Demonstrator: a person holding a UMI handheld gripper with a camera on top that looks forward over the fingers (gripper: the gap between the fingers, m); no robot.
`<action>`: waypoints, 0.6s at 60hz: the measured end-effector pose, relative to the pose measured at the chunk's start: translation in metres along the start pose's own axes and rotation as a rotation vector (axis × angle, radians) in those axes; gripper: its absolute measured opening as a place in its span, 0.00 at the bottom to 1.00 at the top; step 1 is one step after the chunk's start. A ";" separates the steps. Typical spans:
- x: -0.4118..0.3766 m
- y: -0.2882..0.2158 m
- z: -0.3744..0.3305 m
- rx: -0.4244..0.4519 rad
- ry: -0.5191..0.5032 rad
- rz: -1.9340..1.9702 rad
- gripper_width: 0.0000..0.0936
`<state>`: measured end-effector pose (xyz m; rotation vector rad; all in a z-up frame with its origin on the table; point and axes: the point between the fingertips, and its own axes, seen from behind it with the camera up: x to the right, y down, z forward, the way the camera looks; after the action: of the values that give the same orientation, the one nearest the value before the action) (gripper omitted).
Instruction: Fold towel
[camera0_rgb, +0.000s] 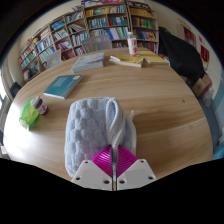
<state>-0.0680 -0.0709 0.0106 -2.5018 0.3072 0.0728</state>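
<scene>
A pale grey-white towel lies on the round wooden table, just ahead of my fingers, bunched and partly folded over. One strip of it rises in a ridge and runs down between my magenta pads. My gripper is shut on that edge of the towel, with the pads pressed together around the thin cloth. The white fingers sit at the table's near edge.
A light blue book and a green and pink object lie to the left on the table. Books and a bottle stand at the far side. Bookshelves line the wall. A dark chair stands at the far right.
</scene>
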 end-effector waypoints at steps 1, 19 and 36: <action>0.002 0.001 0.005 0.002 0.004 0.003 0.04; 0.011 -0.010 -0.026 0.019 0.058 0.088 0.82; 0.047 0.002 -0.131 0.128 0.198 0.074 0.89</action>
<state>-0.0251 -0.1587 0.1096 -2.3732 0.4713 -0.1612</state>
